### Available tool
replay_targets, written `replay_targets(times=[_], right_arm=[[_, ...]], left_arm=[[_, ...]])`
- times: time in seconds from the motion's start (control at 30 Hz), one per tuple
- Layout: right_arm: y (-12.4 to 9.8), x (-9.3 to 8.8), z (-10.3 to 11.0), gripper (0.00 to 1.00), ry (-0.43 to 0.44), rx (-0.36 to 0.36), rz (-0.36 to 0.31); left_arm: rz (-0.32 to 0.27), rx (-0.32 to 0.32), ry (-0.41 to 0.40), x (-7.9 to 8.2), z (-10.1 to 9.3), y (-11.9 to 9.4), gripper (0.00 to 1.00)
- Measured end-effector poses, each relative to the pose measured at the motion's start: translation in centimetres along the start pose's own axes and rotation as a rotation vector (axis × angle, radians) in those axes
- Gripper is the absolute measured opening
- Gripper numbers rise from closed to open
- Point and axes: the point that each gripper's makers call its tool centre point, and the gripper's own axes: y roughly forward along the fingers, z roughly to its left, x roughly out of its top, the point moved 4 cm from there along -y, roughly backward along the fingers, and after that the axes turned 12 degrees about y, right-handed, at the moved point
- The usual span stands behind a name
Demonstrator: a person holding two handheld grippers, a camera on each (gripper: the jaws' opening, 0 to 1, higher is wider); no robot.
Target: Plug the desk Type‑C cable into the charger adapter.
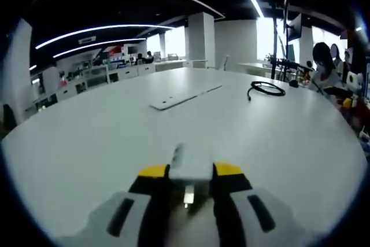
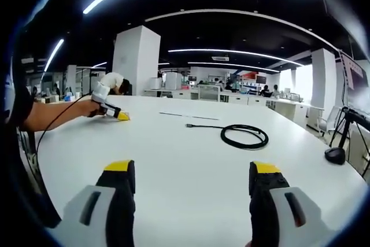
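1. Left gripper view: your left tool (image 1: 189,184) pinches the white charger adapter (image 1: 191,166) between its yellow-tipped jaws, low over the white table (image 1: 104,137).
2. A black coiled cable (image 1: 266,88) lies toward the table's far right edge, well apart from the adapter.
3. A flat white strip (image 1: 184,98) lies near the table's far edge.
4. Right gripper view: your right tool (image 2: 193,184) is spread wide, with nothing between its jaws.
5. There the cable (image 2: 243,135) rests mid-table, its plug end trailing left.
6. Your hand (image 2: 87,108) holds the left tool (image 2: 110,110) at the table's left edge.
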Motion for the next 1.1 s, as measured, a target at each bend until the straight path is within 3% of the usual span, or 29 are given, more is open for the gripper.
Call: replay_targets(times=[0.77, 1.1], right_arm=[[0.1, -0.7, 0.1, 0.81, 0.005, 0.005, 0.013], [-0.2, -0.1, 0.4, 0.81, 0.002, 0.014, -0.002]], left_arm=[[-0.031, 0.002, 0.0, 0.2, -0.3, -0.7, 0.26], [-0.046, -0.005, 0.003, 0.7, -1.0, -1.8, 0.26]])
